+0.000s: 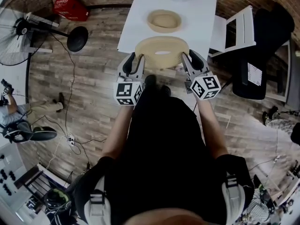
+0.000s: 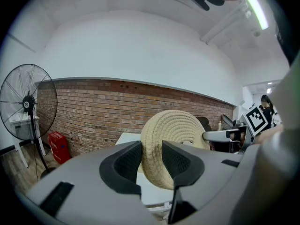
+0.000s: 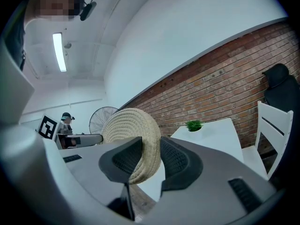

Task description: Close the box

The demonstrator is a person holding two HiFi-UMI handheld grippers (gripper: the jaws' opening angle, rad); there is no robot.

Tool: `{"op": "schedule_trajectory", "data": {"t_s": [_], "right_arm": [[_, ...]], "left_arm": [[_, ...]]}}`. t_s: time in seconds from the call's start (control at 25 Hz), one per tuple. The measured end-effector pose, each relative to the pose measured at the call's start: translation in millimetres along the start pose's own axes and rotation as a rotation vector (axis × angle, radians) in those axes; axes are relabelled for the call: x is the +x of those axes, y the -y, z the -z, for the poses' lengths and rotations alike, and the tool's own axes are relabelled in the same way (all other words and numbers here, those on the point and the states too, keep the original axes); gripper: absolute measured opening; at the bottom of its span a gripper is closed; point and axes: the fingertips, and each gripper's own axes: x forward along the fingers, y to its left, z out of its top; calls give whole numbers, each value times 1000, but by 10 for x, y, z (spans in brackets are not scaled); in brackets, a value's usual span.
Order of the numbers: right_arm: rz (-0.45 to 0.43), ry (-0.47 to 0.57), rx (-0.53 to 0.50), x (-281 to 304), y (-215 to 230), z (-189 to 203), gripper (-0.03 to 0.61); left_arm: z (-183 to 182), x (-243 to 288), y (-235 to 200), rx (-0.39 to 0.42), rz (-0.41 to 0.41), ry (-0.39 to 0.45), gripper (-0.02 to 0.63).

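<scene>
Between left tongs [image 2: 151,157], right tongs [image 3: 150,156], woven lid [image 1: 159,45]

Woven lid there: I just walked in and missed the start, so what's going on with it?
A person has the left gripper and the right gripper shut on opposite edges of the woven lid, holding it at the near end of the white table. The round woven box sits farther along the table, open; the lid is not yet on it.

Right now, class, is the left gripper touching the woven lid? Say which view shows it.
Touching. The left gripper view shows the left gripper pinching the rim of the woven lid from both sides, no gap.
</scene>
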Motion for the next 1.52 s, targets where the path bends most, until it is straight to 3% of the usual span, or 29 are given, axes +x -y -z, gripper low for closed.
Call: {"op": "schedule_trajectory", "data": {"t_s": [1.52], "right_arm": [[119,-26,71,1198,752,-235,115]], "left_arm": [[-229,1509,-697,-9,107,-49,142]]}}
